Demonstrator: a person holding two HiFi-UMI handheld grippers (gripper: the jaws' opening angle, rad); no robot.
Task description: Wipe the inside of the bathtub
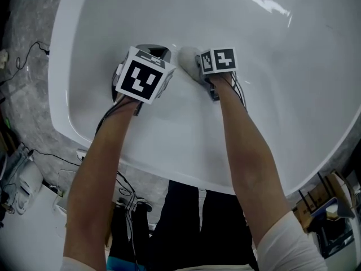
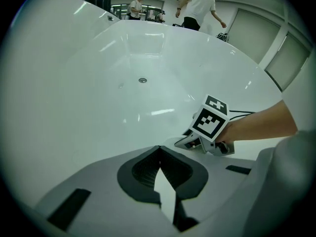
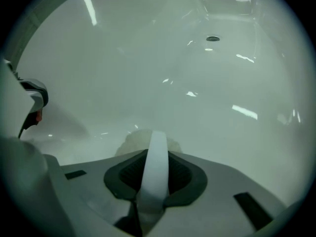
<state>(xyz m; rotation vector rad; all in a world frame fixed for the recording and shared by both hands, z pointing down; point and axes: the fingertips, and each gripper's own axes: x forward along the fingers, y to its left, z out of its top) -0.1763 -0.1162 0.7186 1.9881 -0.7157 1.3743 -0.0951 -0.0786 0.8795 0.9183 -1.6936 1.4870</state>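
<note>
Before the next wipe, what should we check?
1. Cloth held tight: ok, the right gripper is shut on it.
2. Cloth pressed to the bathtub: looks ok.
3. Left gripper out of the way: ok, shut on nothing, beside the right one.
4. Way toward the drain free: ok, only bare white surface shows.
5. Dirt left to wipe: cannot tell.

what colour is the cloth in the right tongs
Pale grey-white; the cloth shows best in the head view.
</note>
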